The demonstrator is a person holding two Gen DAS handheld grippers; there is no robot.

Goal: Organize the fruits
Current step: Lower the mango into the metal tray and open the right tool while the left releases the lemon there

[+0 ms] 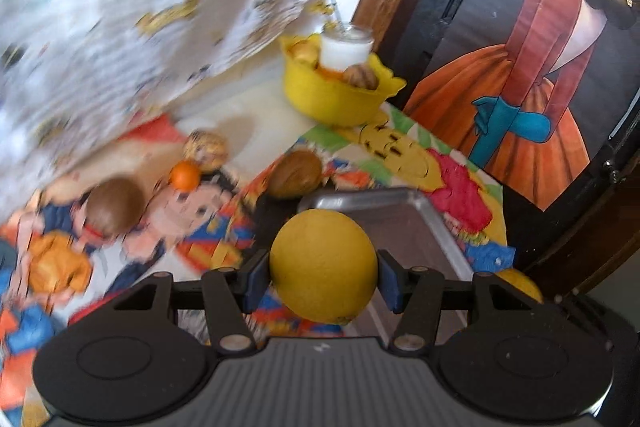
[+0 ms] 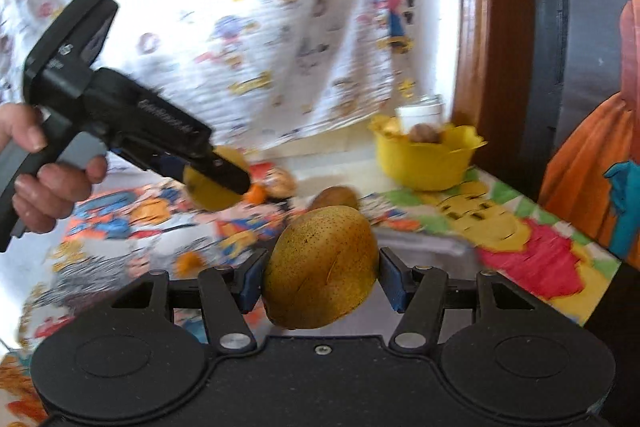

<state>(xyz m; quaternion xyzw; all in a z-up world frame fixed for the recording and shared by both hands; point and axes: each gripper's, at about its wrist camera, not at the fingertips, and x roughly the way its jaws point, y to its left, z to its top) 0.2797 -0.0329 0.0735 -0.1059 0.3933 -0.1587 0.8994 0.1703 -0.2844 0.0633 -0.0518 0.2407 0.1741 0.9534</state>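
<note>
Left tool (image 1: pixel 323 281): a yellow lemon (image 1: pixel 323 265) is clamped between the blue pads (image 1: pixel 253 283), jaws about half spread, and held clear of the patterned table (image 1: pixel 460 171) above a metal tray (image 1: pixel 400 223). Right tool (image 2: pixel 320 283): a speckled pear (image 2: pixel 320 267) is gripped likewise, off the table. In the right wrist view, the left tool is seen at 9 o'clock, pitched downward, its handle wrapped by a hand (image 2: pixel 44 171). A yellow bowl (image 1: pixel 332 95) of fruit is set at 12 o'clock; loose fruit is scattered at 10 o'clock.
</note>
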